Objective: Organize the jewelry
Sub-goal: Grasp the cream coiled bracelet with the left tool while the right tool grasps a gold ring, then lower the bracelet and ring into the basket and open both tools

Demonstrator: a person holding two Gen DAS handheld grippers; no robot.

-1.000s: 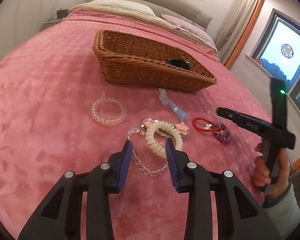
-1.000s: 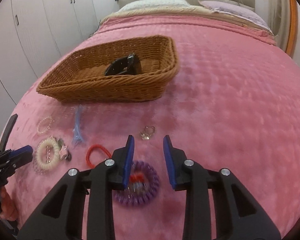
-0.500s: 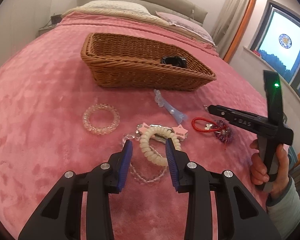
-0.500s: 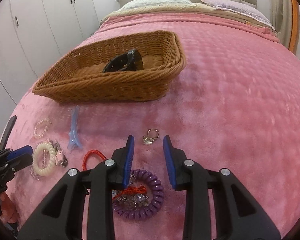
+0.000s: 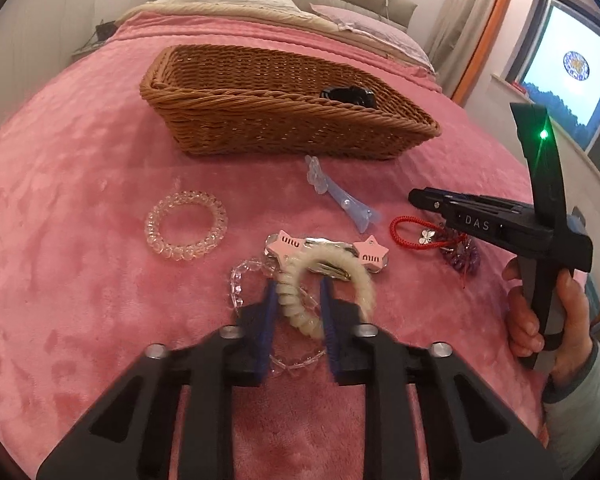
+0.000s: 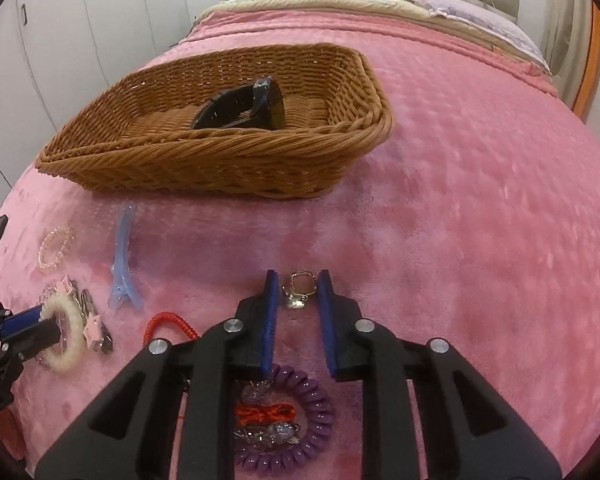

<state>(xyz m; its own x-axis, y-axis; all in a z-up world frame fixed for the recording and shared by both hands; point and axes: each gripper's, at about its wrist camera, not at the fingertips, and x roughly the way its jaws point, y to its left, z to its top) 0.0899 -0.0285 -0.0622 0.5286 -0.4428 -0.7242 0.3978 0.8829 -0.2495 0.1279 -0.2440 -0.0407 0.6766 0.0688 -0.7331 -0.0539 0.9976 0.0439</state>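
A wicker basket (image 5: 260, 120) (image 6: 220, 160) holding a black hair clip (image 5: 350, 96) (image 6: 244, 108) sits on the pink bedspread. My left gripper (image 5: 298, 284) is open, its fingers astride the near side of a cream spiral hair tie (image 5: 340, 268) (image 6: 66, 340). A clear bead necklace (image 5: 238, 284) and two pink star clips (image 5: 328, 246) lie under it. My right gripper (image 6: 296, 276) is open, with a small metal ring (image 6: 298, 290) between its fingertips. A purple spiral tie (image 6: 300, 432) with red cord lies beneath it.
A clear spiral bracelet (image 5: 186, 224) (image 6: 56, 246) lies left. A blue clip (image 5: 342, 200) (image 6: 122, 268) lies in front of the basket. A red cord loop (image 5: 410, 232) (image 6: 168, 324) lies by the purple tie. Pillows and headboard are behind, a window to the right.
My left gripper has moved forward and down so its fingers now straddle the cream spiral tie. My right gripper has moved forward so the metal ring now sits between its fingertips.
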